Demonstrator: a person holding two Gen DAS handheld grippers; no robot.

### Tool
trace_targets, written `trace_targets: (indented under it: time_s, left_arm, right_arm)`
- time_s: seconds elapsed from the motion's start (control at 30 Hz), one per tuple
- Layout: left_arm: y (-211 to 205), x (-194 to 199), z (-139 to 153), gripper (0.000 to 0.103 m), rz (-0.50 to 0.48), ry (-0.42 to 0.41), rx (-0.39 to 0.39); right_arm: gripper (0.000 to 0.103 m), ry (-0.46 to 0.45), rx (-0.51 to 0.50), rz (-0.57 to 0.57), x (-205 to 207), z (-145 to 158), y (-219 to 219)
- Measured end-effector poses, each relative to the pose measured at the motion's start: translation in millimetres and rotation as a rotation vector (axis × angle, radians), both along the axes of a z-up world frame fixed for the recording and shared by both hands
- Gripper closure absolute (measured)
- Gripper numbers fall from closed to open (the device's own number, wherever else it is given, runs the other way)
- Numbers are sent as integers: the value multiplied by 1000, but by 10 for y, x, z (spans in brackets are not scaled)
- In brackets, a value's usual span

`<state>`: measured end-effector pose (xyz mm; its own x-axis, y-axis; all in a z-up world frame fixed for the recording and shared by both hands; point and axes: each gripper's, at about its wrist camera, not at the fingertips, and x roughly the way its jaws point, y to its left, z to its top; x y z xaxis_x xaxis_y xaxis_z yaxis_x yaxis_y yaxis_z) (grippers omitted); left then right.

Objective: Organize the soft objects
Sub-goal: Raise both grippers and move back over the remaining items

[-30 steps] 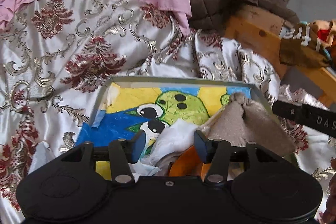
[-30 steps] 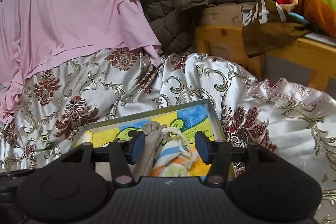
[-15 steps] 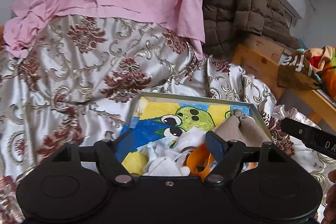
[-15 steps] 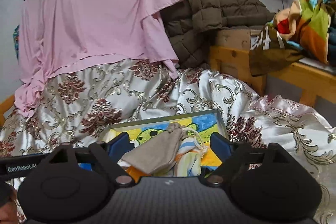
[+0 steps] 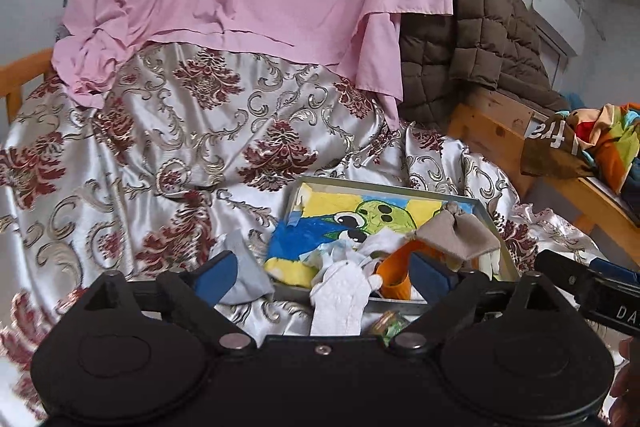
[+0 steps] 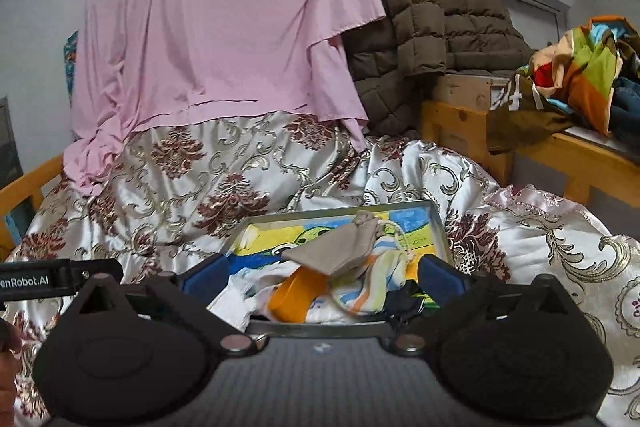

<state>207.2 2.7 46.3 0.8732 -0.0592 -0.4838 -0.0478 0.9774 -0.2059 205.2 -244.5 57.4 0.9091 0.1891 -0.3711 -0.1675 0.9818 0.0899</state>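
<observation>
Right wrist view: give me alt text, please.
The open right hand-held gripper hangs over a metal tray on a floral satin quilt. The tray holds a beige pouch, a striped cloth and an orange item. A pink sheet hangs behind.

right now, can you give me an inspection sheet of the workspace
surface: silver and maroon brocade bedspread, rumpled
job's things: metal tray with cartoon lining on the bedspread; in it a beige drawstring pouch, striped cloth, orange item; white cloth hangs over the near rim
clutter: grey cloth outside the tray
grippers: left gripper open, empty; right gripper open, empty
cables: nothing seen
surroundings: pink sheet, brown quilted jacket, wooden bench with colourful fabric
</observation>
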Motion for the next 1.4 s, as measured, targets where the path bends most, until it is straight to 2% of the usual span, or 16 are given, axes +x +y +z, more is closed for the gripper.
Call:
trace_targets:
  time_s: [0.2,0.5,0.8,1.03,1.4]
  left_arm:
    - [14,-302,-19,5,-1,-10,31]
    - [128,-553,-87,4,-15,28,102]
    - [290,-667,-212,3,-52,102,154]
    - [436,-601,-399,3,-22,155,129]
    - [635,-271,-639,3,72,245,82]
  right_arm:
    - [0,-17,-26,29,-267,-13,135]
    - [0,-7,-72,71,-484,-86,297]
    - [0,71,-143,139,-572,-265,480]
    - [0,110,-170,181,-545,-414,587]
    - [0,168,-202,256,-387,-712,821]
